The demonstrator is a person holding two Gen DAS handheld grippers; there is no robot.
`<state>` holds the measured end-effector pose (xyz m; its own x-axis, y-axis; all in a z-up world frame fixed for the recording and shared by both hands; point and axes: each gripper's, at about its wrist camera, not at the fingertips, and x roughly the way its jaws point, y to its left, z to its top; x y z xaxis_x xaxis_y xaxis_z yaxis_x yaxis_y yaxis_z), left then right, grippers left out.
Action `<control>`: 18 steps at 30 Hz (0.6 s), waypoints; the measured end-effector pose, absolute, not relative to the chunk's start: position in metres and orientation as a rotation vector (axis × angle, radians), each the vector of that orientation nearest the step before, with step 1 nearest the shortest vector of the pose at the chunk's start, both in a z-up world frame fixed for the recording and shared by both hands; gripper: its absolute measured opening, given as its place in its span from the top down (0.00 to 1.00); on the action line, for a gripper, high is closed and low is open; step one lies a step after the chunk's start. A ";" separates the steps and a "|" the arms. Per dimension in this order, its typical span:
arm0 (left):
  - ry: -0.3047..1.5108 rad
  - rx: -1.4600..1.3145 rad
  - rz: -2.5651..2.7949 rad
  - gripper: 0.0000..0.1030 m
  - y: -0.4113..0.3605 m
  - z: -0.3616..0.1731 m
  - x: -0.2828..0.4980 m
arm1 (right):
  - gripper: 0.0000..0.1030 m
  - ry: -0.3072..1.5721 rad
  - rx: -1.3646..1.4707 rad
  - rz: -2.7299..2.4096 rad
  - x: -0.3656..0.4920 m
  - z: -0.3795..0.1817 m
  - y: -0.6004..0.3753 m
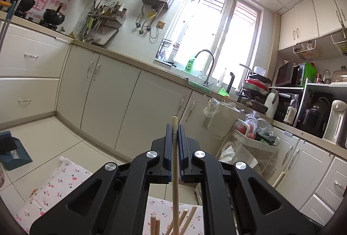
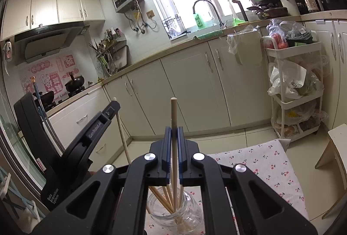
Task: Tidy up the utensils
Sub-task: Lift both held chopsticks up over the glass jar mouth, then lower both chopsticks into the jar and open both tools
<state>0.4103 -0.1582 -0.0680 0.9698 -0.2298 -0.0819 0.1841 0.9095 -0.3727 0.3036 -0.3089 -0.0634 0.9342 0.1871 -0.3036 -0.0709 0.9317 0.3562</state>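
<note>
left gripper [image 1: 174,126]: clamped on an upright chopstick [image 1: 175,161] | right gripper [image 2: 174,129]: clamped on a second chopstick [image 2: 173,118], lower end inside the glass jar [image 2: 190,209] | jar: on the cherry-print cloth [image 2: 264,165], other sticks in it

pale wooden chopsticks [image 2: 166,197] lean inside a clear glass jar [image 2: 175,211] on the cherry-print cloth; two more chopsticks [image 2: 173,124] [image 1: 174,133] stand upright, clamped.
</note>
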 end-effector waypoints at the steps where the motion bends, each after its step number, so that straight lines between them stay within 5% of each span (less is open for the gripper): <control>1: 0.120 -0.360 -0.212 0.95 -0.160 -0.070 0.410 | 0.94 0.347 0.346 0.134 0.305 -0.066 -0.309; 18: 0.172 -0.185 -0.300 0.95 -0.180 -0.101 0.395 | 0.94 0.480 0.333 0.154 0.320 -0.105 -0.296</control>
